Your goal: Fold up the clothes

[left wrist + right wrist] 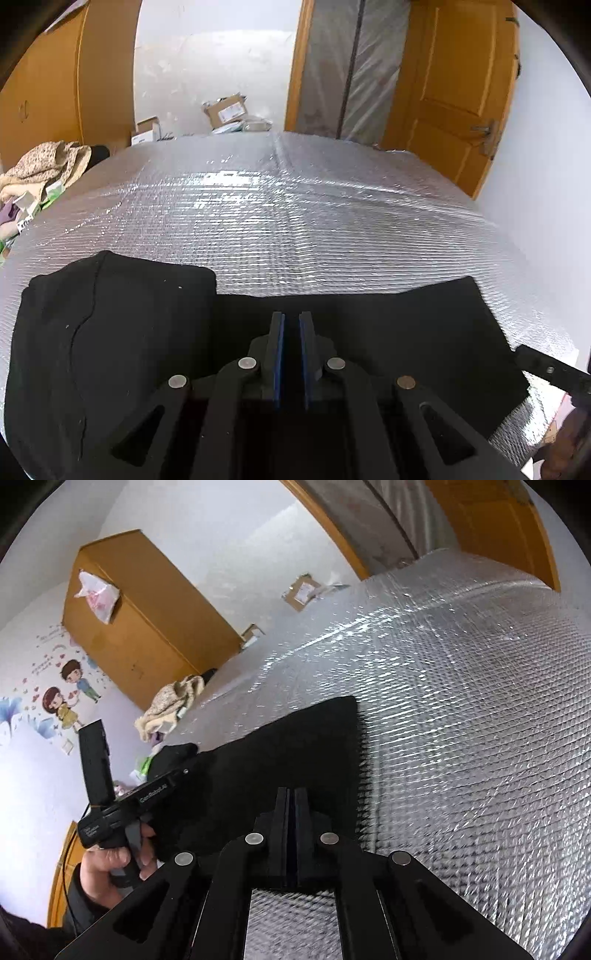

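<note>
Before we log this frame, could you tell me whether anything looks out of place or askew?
Little stands out: the black garment has its left part doubled over unevenly on the silver cover, and a heap of clothes lies loose beside it.

A black garment point(122, 332) lies partly folded, flat on silvery sheeting point(295, 221).

Garment point(110, 332) lies on the bed point(295, 221), wardrobe point(140, 627) behind.
</note>
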`<state>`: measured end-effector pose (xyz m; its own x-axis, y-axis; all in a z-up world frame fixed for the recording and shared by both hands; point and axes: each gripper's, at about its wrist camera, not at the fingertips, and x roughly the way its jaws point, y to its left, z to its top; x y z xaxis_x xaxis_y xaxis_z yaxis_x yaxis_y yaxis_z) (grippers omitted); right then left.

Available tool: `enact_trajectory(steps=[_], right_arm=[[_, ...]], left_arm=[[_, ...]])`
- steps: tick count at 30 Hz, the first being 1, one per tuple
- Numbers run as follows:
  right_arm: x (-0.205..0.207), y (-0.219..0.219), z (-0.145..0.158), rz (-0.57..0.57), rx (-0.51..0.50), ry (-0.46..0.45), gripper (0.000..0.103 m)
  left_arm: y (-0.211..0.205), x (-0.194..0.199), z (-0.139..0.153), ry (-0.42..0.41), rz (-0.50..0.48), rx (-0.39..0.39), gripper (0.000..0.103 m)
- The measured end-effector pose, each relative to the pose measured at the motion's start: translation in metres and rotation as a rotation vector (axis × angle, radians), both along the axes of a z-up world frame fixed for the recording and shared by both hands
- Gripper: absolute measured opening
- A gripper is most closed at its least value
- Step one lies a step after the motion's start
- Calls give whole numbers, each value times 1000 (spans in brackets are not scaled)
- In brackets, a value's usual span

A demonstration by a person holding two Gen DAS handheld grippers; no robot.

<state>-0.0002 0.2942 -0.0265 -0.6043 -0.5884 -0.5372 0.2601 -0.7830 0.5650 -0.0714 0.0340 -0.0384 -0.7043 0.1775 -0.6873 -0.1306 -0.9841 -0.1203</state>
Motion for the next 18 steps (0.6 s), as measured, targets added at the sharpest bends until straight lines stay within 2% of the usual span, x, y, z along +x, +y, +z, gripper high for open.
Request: enact_trajectory(steps=[4,7,10,18], right_arm=[[3,4,-9,-1,17,-19,3],[4,10,-15,-17,21,-32,0],[5,13,-15,-23,40,-23,0],[3,12,-17,-26,50,-25,0]], left_arm=[[4,24,4,20,-32,-11,7],[4,35,-4,4,-38,-25,7],[2,42,-18,-1,-44,-26,7],[5,50,-20,33,-46,-41,7]])
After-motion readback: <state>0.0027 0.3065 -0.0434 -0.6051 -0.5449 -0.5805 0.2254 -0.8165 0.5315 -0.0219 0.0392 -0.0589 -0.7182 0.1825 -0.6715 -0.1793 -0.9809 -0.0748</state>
